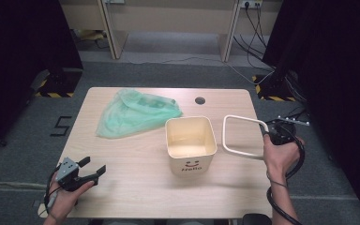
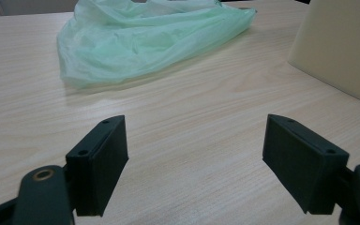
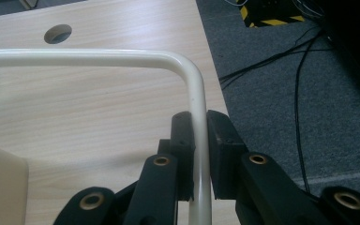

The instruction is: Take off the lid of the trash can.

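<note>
High view: right tongs (image 1: 268,132) grip the ring (image 1: 240,136), a cream frame held off the counter (image 1: 136,187) just right of the bin (image 1: 191,143). Right gripper view confirms the jaws clamped on the ring's bar (image 3: 199,140). Left tongs (image 1: 91,171) rest open and empty at the near-left corner. The green bag (image 1: 136,112) lies flat behind the bin. Step in hand, judged: ring removed for lining. Next move calls for setting the ring aside, then fetching the bag.

The bin (image 1: 191,144) stands mid-worktop (image 1: 136,178); the bag (image 1: 136,112) lies behind it to the left; the frame (image 1: 242,136) sits right of the bin; the hole (image 1: 200,100) lies behind.
</note>
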Available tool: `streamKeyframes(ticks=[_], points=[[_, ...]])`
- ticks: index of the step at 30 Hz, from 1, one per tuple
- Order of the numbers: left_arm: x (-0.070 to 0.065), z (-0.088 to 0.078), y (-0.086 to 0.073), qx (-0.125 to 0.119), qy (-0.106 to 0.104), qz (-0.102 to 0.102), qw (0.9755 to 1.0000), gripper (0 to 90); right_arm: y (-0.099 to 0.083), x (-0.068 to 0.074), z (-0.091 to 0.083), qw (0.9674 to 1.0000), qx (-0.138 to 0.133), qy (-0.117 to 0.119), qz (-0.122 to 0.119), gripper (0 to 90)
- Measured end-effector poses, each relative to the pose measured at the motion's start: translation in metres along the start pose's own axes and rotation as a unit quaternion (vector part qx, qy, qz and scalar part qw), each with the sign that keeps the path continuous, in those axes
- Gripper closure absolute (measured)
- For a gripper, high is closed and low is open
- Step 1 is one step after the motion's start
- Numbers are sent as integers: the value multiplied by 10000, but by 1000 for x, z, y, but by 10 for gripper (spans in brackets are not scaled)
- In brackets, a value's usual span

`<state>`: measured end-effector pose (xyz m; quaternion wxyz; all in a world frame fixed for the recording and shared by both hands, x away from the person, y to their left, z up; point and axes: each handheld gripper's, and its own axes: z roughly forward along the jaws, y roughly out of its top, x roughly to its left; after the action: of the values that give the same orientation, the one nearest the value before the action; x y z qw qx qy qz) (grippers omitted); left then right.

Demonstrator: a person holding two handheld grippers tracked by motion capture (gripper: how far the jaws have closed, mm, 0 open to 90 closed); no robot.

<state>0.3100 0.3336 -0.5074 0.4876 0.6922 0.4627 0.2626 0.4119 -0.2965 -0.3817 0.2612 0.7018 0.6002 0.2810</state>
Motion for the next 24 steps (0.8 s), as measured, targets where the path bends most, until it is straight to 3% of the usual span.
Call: streamKeyframes(ticks=[24], points=[[-1,1,0,2,-13,26,10000,213,-14,-5,11,9999,113,-73,37,819]])
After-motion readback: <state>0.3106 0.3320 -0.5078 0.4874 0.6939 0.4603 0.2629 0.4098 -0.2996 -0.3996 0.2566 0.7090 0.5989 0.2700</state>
